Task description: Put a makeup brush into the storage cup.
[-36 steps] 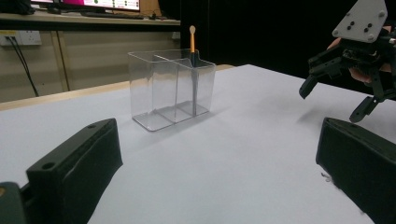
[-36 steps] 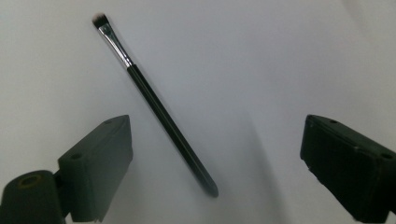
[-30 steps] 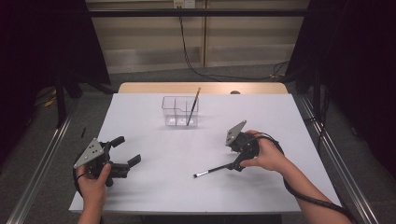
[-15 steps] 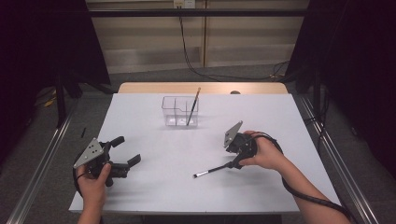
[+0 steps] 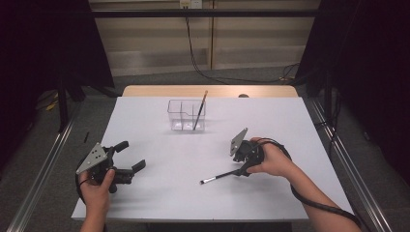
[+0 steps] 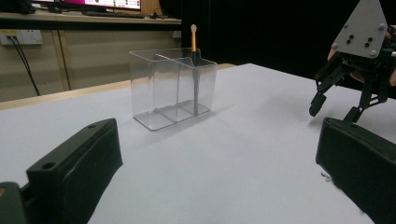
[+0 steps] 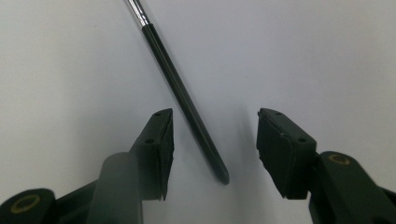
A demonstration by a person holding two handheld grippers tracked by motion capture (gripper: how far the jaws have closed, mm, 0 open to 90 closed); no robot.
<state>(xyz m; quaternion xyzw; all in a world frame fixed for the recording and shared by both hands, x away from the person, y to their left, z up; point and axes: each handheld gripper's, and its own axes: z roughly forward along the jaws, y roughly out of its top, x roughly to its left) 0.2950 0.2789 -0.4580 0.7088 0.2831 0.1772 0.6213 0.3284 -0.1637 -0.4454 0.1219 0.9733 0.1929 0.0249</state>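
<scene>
Setting: lab-type recording bay. White tabletop (image 5: 159,198) stands alone on a grey floor (image 5: 43,145), flanked by metal rails (image 5: 36,186) along its left and right edges. Black curtains (image 5: 43,43) enclose both sides. Beyond the far edge: plain panelled wall with a socket (image 5: 190,4) and loose black cables (image 5: 198,53). Left gripper view shows a lit monitor (image 6: 107,3) on a bench

- A white table (image 5: 159,198) carries everything.
- A clear divided holder (image 5: 186,115) stands far of centre, with an orange-handled brush (image 5: 199,110) upright in its right compartment.
- A black brush (image 5: 220,176) lies flat near-right of centre.
</scene>
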